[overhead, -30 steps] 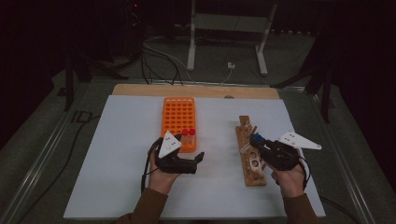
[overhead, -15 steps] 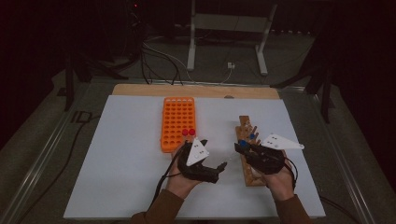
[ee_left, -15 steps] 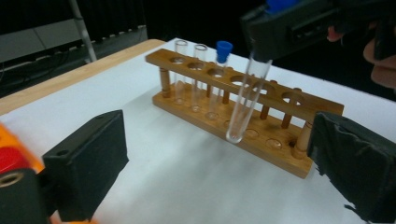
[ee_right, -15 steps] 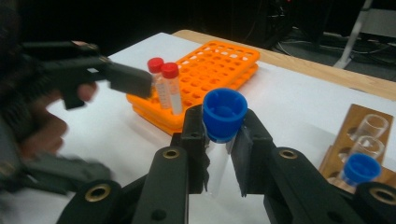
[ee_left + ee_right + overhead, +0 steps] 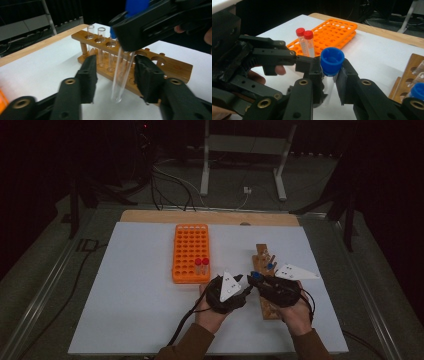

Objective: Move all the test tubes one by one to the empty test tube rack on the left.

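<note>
The right gripper (image 5: 329, 82) pinches a clear tube (image 5: 327, 86) just below its blue cap (image 5: 332, 60); the two black pads press on the glass from either side, with the cap sitting above them at twelve o'clock. In the high view that gripper (image 5: 256, 279) is held over the near end of the wooden rack (image 5: 265, 265), the blue cap (image 5: 255, 275) showing at its tip.

The left gripper (image 5: 116, 75) has come up from the nine o'clock side of the other in the high view (image 5: 246, 290), and its jaws have just been closing. In the left gripper view the lower half of the tube (image 5: 122, 75) hangs upright between the two pads: one pad stands at nine o'clock of the glass and one at three o'clock, each with a gap of table showing between pad and glass, so they are not yet pressing on it. The rounded bottom of the tube hangs free above the white table (image 5: 45, 67), a little lower than the pad ends.

Behind the tube, at twelve o'clock in that view, the wooden rack (image 5: 172, 66) holds more clear tubes (image 5: 101, 45). In the right gripper view an orange rack (image 5: 337, 31) lies at eleven o'clock with two red-capped tubes (image 5: 304, 42) standing in it.
</note>
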